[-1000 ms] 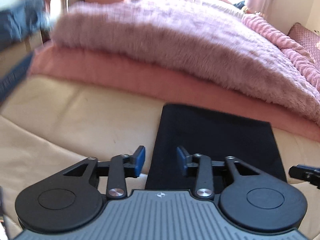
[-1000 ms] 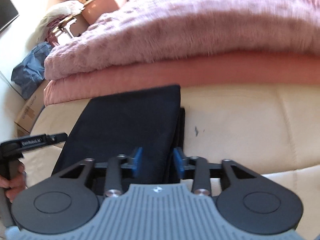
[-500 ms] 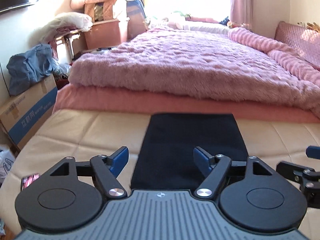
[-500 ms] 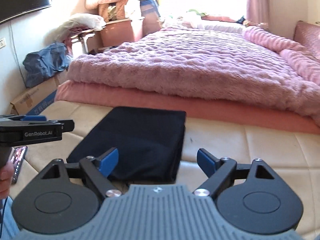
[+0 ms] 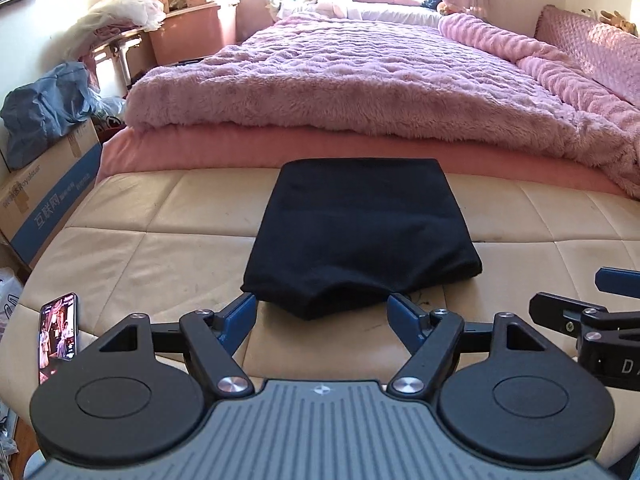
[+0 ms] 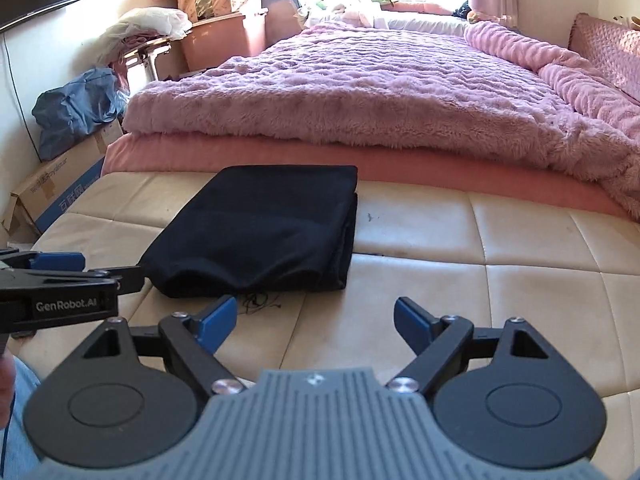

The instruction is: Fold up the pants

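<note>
The black pants (image 5: 360, 232) lie folded into a flat rectangle on the cream quilted surface (image 5: 160, 248), just before the pink bed. They also show in the right wrist view (image 6: 260, 236), left of centre. My left gripper (image 5: 322, 314) is open and empty, held just short of the pants' near edge. My right gripper (image 6: 314, 320) is open and empty, to the right of the pants' near edge. Each gripper shows at the side of the other's view, the right one (image 5: 592, 320) and the left one (image 6: 80, 276).
A phone (image 5: 58, 334) lies on the cream surface at the near left. The bed with a fluffy pink blanket (image 5: 360, 80) rises behind the pants. A cardboard box (image 5: 44, 196) with a blue bag (image 5: 44, 108) on it stands at the left.
Both grippers have opened wide and drawn back from the folded pants, which now lie free on the surface. The views have tilted up to take in the room.
</note>
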### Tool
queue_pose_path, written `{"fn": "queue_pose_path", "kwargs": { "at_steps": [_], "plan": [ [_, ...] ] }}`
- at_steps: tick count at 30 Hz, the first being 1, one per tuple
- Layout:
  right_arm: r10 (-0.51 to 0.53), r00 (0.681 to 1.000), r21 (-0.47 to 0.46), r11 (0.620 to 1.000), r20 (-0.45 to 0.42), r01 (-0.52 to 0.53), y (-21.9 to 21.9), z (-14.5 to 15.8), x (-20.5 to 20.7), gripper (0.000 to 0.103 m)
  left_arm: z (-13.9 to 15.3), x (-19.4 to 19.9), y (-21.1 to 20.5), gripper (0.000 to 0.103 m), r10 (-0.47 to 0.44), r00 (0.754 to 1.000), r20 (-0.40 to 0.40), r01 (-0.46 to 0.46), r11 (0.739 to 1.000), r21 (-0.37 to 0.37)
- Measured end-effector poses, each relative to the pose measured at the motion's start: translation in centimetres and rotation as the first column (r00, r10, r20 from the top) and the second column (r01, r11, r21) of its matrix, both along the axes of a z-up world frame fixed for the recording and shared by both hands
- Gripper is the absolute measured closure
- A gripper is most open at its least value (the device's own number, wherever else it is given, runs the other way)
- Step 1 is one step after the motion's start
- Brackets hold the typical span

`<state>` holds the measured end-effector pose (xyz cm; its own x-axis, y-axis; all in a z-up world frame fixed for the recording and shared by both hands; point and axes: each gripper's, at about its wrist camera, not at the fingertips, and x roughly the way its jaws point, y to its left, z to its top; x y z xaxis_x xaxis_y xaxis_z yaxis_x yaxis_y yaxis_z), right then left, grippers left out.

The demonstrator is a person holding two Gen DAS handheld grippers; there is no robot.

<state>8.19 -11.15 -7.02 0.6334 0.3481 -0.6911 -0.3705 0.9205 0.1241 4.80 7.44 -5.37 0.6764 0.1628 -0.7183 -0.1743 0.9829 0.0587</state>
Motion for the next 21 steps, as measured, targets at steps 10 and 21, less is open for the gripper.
{"fn": "queue_pose_path", "kwargs": {
  "at_steps": [10,21],
  "plan": [
    [0.002,1.000,0.004,1.000,-0.002,-0.002,-0.10,0.30,-0.45,0.021,0.15,-0.46,-0.63,0.016,-0.011,1.000,0.004,0.011,1.000,0.014],
    [-0.002,1.000,0.008,1.000,0.003,0.002,-0.40,0.69,-0.62,0.021,0.27,-0.50,-0.72,0.016,-0.018,1.000,0.009,0.018,1.000,0.018]
  ]
}}
